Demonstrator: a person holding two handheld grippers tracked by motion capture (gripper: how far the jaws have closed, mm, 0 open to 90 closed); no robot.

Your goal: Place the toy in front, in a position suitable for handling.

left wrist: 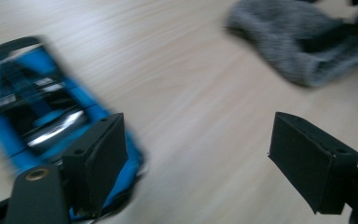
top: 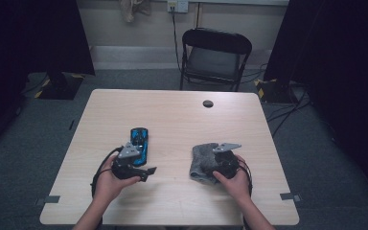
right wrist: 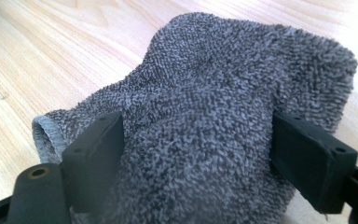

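On the desk [top: 172,120] the case [top: 139,143] lies left and the towel [top: 203,163] right, well apart. A chair [top: 214,57] stands behind the desk. A small hole [top: 208,103] sits near the far edge.

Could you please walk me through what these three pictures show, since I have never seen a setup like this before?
There is no robot here: a person sits at a wooden table and holds a hand-operated two-jaw gripper in each hand. The high view looks down from above the person. The other two come from cameras riding on the grippers, looking along their black jaws. On the table lie a blue and black packet and a grey terry cloth. The left gripper stands open over bare wood, the packet beside one jaw; that picture is blurred. The right gripper has the bunched cloth between its wide jaws; whether it truly pinches it, I cannot tell.
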